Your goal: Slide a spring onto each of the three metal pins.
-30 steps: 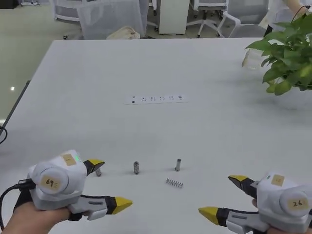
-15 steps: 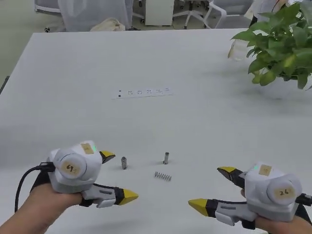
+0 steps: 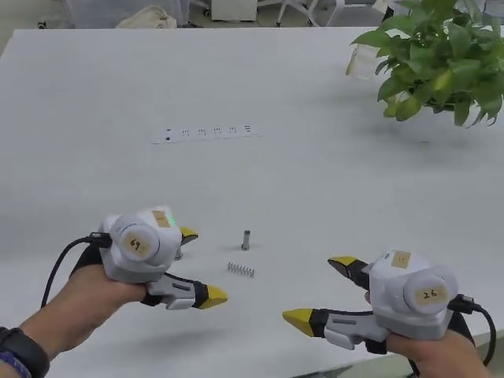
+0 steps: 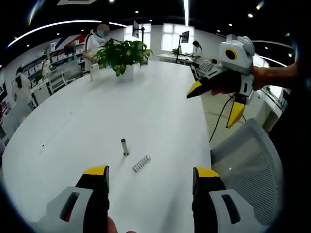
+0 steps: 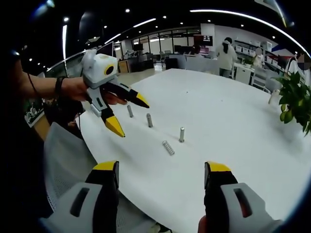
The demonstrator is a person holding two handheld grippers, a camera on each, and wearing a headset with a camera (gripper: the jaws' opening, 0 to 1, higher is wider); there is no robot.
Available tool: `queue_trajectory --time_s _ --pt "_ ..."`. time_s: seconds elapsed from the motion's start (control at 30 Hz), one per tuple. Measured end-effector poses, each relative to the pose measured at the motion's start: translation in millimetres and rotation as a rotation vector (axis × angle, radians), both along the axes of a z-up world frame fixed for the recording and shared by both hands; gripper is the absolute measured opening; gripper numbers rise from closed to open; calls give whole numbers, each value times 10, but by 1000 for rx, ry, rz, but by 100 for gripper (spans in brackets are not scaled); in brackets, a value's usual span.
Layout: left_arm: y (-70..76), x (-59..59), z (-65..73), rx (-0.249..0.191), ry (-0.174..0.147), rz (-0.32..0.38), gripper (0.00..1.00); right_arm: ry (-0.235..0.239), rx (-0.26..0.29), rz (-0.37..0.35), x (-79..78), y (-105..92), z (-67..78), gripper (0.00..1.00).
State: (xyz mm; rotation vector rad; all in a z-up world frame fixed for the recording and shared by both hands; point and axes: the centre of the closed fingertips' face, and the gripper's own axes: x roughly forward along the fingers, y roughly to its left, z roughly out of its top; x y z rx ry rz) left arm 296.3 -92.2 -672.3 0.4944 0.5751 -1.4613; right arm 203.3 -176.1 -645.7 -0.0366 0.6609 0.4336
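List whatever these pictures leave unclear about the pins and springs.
Head view: the white, yellow-tipped left gripper largely covers the pins left of the bare metal pin.
Right gripper view: the farthest metal pin and the middle metal pin are too small to show whether springs sit on them.
Head view: the loose coiled metal spring is too small to count coils.

The left gripper (image 3: 203, 265) has moved right along the near side of the counter (image 3: 315, 157). Its far jaw tip, a second ago just beside the left pin (image 5: 129, 110), now stands just beside the middle pin (image 3: 179, 253).
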Motion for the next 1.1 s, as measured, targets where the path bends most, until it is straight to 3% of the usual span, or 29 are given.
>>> queue_trajectory --time_s 0.3,0.47,0.67,0.77,1.1 --pt "-239 59 -223 29 11 -34 61 13 6 2 -44 -23 -17 70" --pt "-328 82 -369 44 37 -37 59 14 8 3 -24 -25 -23 70" --pt "-373 100 -511 69 50 -43 58 13 11 1 9 -35 -19 70" --pt "-361 115 -647 114 30 -65 58 20 10 9 11 -33 -39 70" --pt "-480 118 -880 130 71 -70 54 31 8 30 14 -19 -59 71"
